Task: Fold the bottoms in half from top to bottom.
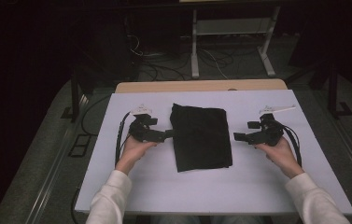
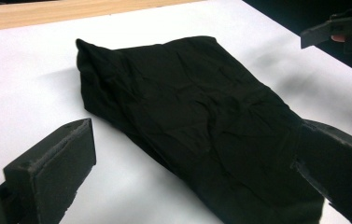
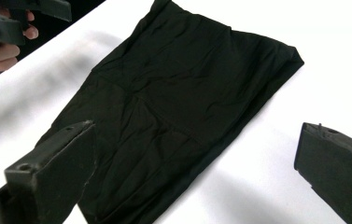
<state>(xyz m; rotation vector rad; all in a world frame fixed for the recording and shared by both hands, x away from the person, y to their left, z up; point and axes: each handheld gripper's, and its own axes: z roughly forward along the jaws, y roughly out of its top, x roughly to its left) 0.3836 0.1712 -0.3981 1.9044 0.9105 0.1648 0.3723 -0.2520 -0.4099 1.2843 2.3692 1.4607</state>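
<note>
White board (image 1: 257, 186) covers most of a wooden table (image 1: 201, 86), whose bare far edge shows as one tan strip; beyond it the dark floor holds a tangle of cables (image 1: 164, 63) and one pale metal frame (image 1: 232, 42). One black cloth (image 1: 200, 136) lies folded flat near the middle of the board, a rough rectangle with wrinkles and its long sides running near to far. Two grippers are in play, one on each side of the cloth. The left gripper (image 1: 169, 134) rests at the cloth's left edge, its jaws spread wide, one jaw over the cloth and the other over bare board in the left gripper view; nothing is clamped. The right gripper (image 1: 237, 136) sits just right of the cloth, apart from it, jaws likewise parted and holding nothing. Two white sleeves (image 1: 110, 196) come in from the near edge.
</note>
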